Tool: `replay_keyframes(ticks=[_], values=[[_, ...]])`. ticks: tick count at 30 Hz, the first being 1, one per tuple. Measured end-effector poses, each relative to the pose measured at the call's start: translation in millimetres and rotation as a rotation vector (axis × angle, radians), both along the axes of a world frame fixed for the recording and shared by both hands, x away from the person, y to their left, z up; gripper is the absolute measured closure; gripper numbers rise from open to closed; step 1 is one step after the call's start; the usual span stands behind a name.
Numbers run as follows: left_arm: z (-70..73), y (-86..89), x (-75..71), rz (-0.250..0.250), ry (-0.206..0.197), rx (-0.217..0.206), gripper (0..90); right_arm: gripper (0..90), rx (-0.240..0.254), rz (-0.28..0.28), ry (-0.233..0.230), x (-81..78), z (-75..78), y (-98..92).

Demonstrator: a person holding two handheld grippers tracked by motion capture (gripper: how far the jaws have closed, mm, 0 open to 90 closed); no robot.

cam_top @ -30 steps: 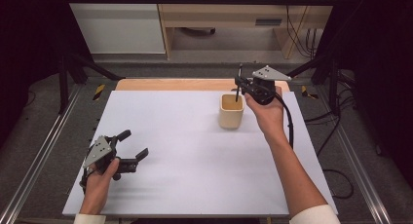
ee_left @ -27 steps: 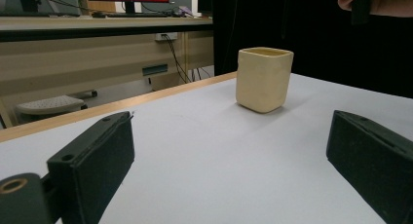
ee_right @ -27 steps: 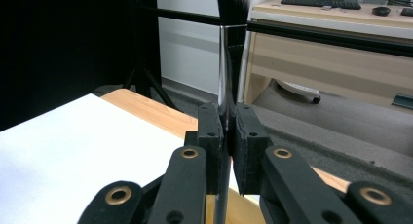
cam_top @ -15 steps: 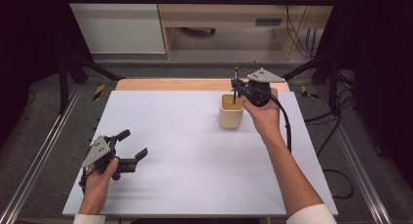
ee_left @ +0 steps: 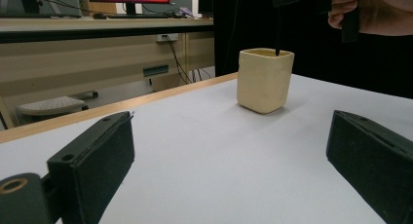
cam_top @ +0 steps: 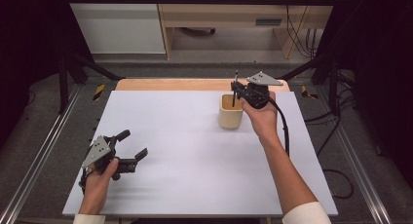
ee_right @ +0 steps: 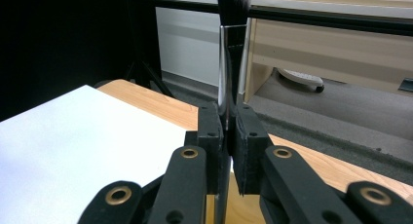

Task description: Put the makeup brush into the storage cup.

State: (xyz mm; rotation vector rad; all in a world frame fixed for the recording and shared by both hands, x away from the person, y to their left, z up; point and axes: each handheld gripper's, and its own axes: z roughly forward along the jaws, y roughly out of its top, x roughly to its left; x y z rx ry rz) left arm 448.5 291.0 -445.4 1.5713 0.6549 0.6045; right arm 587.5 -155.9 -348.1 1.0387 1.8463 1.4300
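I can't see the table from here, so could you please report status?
Right tool shut on makeup brush, handle tip over cream cup. Left tool open, idle. Nothing blocking.

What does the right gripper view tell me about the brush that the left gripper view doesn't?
Right gripper view alone: the right tool is shut on the brush, handle clamped between the pads, dark bristles pointing up, ferrule shiny.

Left gripper view alone: the cream cup standing on the white table, the brush's lower tip just at the cup's rim, and the left tool open, holding nothing.

Both: the brush upright, the white table, and the wooden edge beyond it.
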Motion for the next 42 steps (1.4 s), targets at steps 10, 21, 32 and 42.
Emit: replay_keyframes(ticks=[10, 21, 32, 42], values=[[0.2, 0.3, -0.2, -0.001, -0.001, 0.000, 3.4, 83.7, -0.009, -0.007, 0.007, 0.5, -9.6, -0.1], [0.7, 0.5, -0.4, -0.003, -0.009, -0.017, 3.4, 83.7, -0.029, -0.015, 0.015, 1.0, -17.9, -1.5], [0.9, 1.1, -0.4, 0.001, -0.008, -0.017, 3.4, 79.2, -0.035, -0.008, 0.035, -0.3, -26.2, -1.8], [1.8, 3.2, -0.8, 0.005, -0.010, -0.028, 3.4, 19.8, 0.008, -0.096, 0.003, -19.8, -21.8, -9.7]])
